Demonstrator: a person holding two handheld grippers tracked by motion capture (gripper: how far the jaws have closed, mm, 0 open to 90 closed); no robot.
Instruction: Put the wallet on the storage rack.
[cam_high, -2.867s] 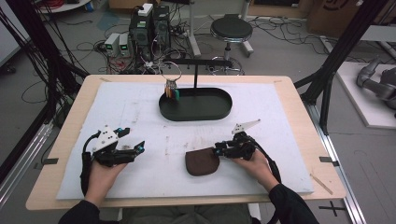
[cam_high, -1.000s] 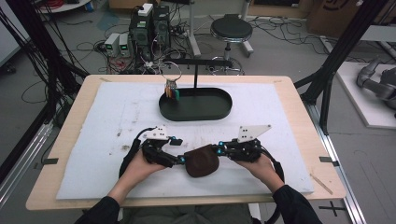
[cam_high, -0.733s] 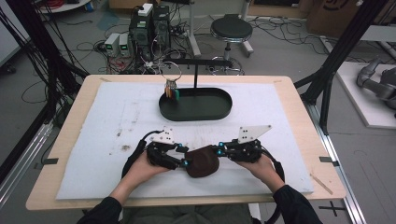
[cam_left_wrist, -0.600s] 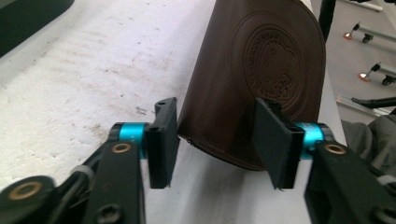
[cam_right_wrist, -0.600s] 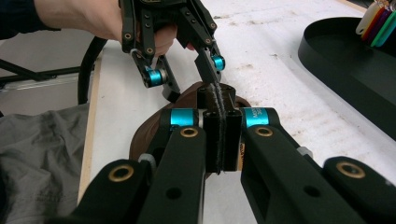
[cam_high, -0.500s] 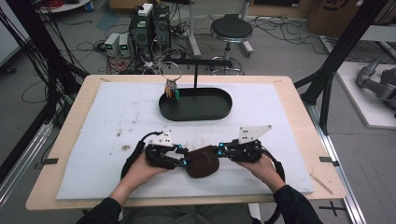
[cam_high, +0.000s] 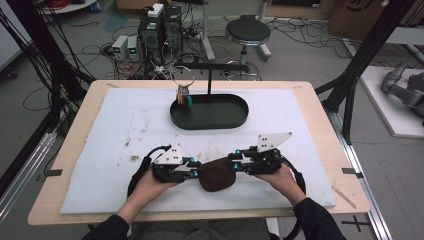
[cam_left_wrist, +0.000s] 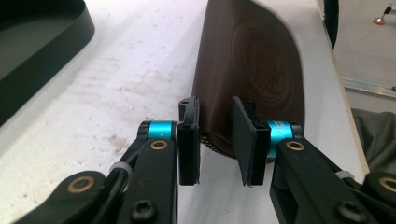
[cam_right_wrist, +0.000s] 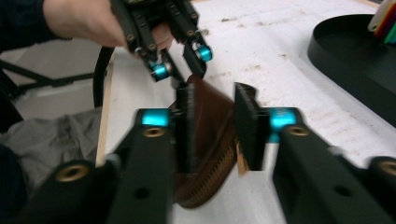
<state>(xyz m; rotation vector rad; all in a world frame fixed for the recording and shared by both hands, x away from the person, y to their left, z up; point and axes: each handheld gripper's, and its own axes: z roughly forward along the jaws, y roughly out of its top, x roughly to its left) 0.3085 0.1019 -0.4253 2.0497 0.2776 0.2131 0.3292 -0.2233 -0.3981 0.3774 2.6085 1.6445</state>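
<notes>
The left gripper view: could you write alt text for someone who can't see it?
Two black jaws of the left gripper stand open around the near edge of a brown leather pouch lying on a stained white mat. A black tray sits at upper left.

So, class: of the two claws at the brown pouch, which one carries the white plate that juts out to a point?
The right claw: its plate sticks out rightward; the left claw's plate is small and squarish.

Even, soft light lit the room, perhaps from overhead, leaving only faint shadows. The white mat (cam_high: 125, 150) looked bright without glare. The right gripper view was motion-blurred throughout; the left gripper view was sharp, softening toward its upper corners.
</notes>
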